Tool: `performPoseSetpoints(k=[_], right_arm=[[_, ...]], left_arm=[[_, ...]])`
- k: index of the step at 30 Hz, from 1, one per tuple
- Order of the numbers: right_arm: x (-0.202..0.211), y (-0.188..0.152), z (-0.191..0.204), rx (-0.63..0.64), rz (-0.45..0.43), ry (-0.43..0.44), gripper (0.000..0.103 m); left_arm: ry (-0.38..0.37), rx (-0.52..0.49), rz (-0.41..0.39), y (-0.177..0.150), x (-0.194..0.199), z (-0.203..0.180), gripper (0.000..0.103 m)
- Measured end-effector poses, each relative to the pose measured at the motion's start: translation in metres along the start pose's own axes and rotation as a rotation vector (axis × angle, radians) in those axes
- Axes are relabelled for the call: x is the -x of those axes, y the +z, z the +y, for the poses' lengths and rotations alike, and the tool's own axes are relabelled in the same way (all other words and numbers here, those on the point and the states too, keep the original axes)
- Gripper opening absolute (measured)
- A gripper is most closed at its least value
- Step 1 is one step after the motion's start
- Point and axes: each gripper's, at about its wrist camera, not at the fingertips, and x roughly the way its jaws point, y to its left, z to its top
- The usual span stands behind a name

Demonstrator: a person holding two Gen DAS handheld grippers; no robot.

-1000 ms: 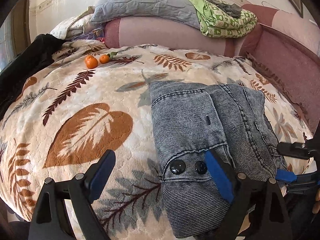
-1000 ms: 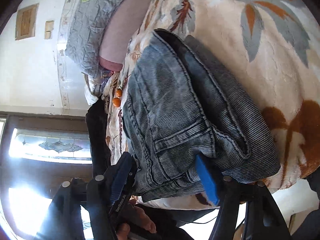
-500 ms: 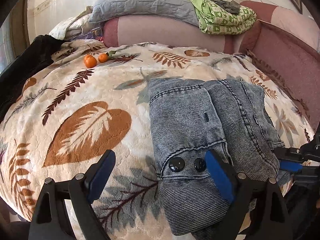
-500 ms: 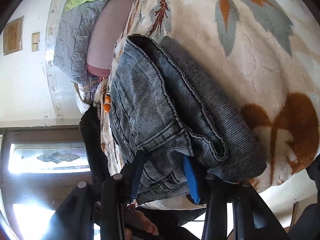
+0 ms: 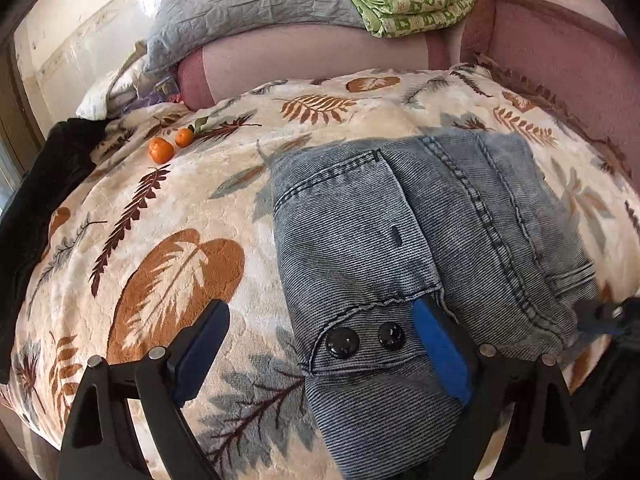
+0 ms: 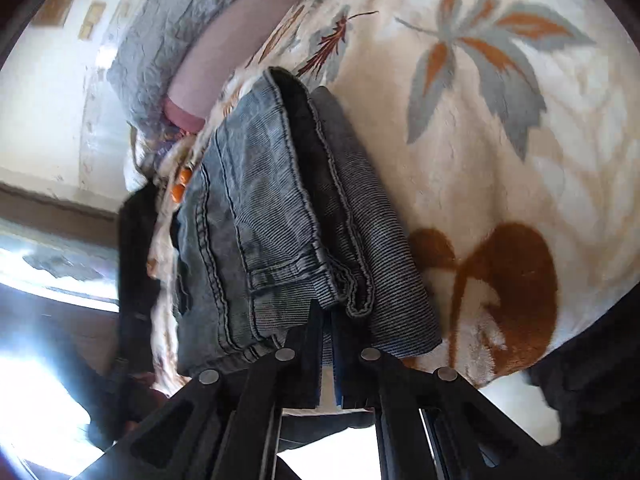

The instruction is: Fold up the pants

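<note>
Grey-blue denim pants (image 5: 424, 240) lie folded in a thick stack on the leaf-print blanket (image 5: 168, 264), waistband with two black buttons (image 5: 362, 336) nearest me. My left gripper (image 5: 320, 340) is open, jaws wide apart, the right pad (image 5: 440, 348) resting on the waistband by the buttons. My right gripper (image 6: 328, 320) is shut on the pants' edge (image 6: 304, 240), its fingers pinched on the folded layers at the stack's near right corner. It shows in the left wrist view (image 5: 608, 320) at the right edge.
Two small oranges (image 5: 168, 146) sit on the blanket at the far left. A dark garment (image 5: 44, 200) lies at the left edge. Grey pillow (image 5: 248, 8) and green quilt (image 5: 416, 0) rest on the pink sofa back (image 5: 304, 60).
My right gripper has closed from wide open onto the pants' near right corner. The left gripper stays open and has hardly moved.
</note>
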Motion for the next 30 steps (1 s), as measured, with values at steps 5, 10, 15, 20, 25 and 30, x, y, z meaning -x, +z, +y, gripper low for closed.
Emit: performPoseSetpoints(k=[5,10,15,20,25,30], right_arm=[[0.024,-0.003,0.002,-0.033,-0.027,0.073,0.047],[0.014,-0.009,-0.002,-0.114,-0.022,0.065,0.060],[0.004,-0.001,0.000,-0.156,-0.006,0.067,0.064],[0.003,0.010,0.023,-0.047,-0.007,0.006,0.014],[0.030,0.001,0.065,0.143,-0.084,-0.052,0.010],[0.019,-0.019,0.025,0.123,-0.069,-0.153,0.010]], left_arm=[[-0.064,0.091,0.033,0.000,-0.004,0.016,0.096],[-0.085,0.124,0.028,-0.004,-0.004,0.018,0.097],[-0.095,0.153,0.031,-0.006,-0.005,0.020,0.097],[-0.100,0.156,0.024,-0.008,-0.004,0.021,0.097],[-0.140,0.178,0.027,-0.001,0.006,0.029,0.096],[-0.123,0.213,-0.099,0.019,0.041,0.041,0.096]])
